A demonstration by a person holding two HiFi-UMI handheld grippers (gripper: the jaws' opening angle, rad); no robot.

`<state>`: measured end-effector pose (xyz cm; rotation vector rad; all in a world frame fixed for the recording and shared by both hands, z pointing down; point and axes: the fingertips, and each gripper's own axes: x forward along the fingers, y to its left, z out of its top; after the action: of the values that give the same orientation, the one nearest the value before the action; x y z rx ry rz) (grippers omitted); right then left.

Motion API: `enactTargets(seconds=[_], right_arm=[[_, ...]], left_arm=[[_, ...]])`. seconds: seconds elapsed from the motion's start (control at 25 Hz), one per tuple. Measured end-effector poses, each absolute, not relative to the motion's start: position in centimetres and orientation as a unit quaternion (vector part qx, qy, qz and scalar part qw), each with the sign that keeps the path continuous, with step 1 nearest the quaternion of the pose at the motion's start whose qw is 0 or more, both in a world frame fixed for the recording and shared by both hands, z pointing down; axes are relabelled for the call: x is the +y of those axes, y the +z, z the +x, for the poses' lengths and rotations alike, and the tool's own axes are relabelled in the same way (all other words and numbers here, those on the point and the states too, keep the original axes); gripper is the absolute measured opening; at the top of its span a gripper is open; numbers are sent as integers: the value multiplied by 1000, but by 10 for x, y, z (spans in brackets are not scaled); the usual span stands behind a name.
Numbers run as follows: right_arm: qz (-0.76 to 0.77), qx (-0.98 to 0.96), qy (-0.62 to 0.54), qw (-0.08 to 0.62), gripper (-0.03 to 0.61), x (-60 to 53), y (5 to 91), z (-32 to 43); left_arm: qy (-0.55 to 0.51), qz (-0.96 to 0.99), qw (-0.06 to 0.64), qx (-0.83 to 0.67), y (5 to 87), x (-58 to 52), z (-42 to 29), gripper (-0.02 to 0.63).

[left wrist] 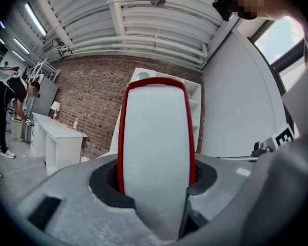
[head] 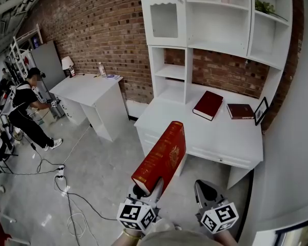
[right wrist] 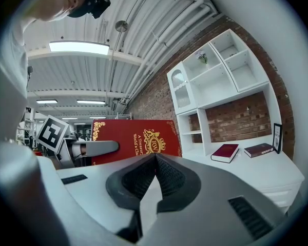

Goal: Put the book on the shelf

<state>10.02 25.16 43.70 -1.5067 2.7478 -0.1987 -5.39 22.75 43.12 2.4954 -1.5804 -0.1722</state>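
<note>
Left gripper point(head: 150, 185) clamps red hardcover book point(head: 163, 155) at lower end; stiff, likely heavy, cover may slip. Right gripper point(head: 206, 187) closed, empty.

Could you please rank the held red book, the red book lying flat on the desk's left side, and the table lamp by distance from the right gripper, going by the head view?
From the right gripper:
1. held red book, close by on its left.
2. flat red book, ahead on the white desk.
3. table lamp, far off to the left on the side table.
</note>
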Motion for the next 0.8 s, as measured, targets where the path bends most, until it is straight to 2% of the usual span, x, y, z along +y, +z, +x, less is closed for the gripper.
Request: enactTargets(seconds=[0.8], right_arm=[[-471, 880, -63, 1, 6, 187, 434, 79]], left_arm=[[-71, 833, 92, -541, 425, 164, -74, 233]])
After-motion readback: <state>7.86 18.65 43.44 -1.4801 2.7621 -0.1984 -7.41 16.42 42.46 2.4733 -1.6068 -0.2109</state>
